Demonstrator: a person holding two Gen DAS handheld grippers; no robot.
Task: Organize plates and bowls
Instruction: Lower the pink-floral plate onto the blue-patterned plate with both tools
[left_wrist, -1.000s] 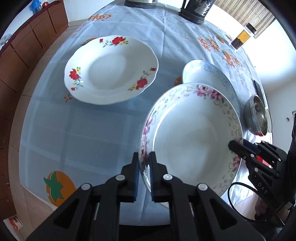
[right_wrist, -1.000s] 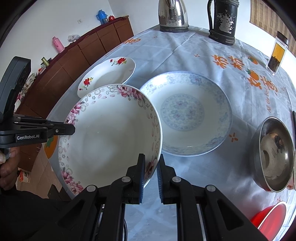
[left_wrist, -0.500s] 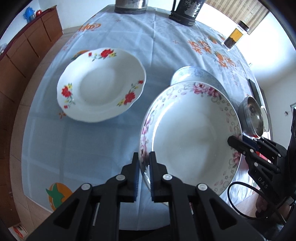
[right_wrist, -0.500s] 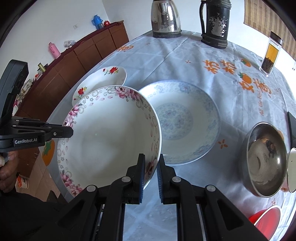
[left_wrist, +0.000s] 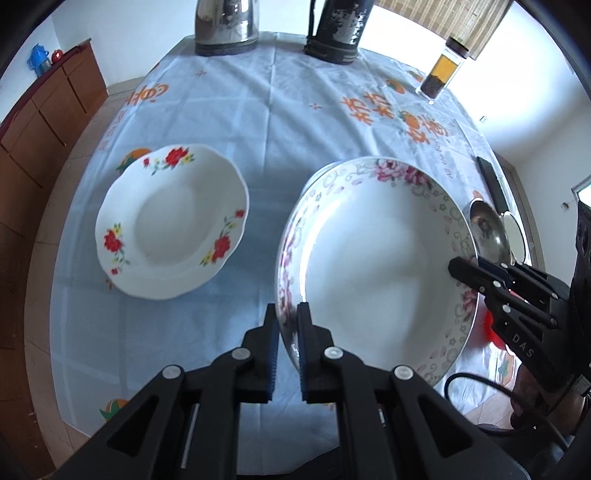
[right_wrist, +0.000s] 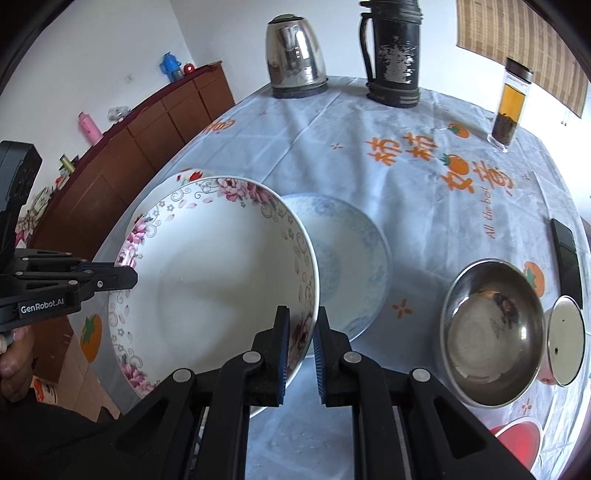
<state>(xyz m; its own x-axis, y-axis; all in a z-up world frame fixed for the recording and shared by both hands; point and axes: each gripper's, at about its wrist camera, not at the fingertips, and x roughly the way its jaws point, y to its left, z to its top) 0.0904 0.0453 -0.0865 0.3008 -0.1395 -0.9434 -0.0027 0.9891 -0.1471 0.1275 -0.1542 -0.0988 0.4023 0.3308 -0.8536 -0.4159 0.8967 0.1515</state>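
Both tools (left_wrist: 287, 317) (right_wrist: 300, 328) clamped — pink-flowered plate (left_wrist: 380, 266)

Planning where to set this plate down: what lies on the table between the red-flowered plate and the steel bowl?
The blue-patterned plate lies between the red-flowered plate and the steel bowl; the right wrist view shows it, partly hidden by the held pink-flowered plate.

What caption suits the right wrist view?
Two grippers hold a pink-flowered plate above a blue-patterned plate.
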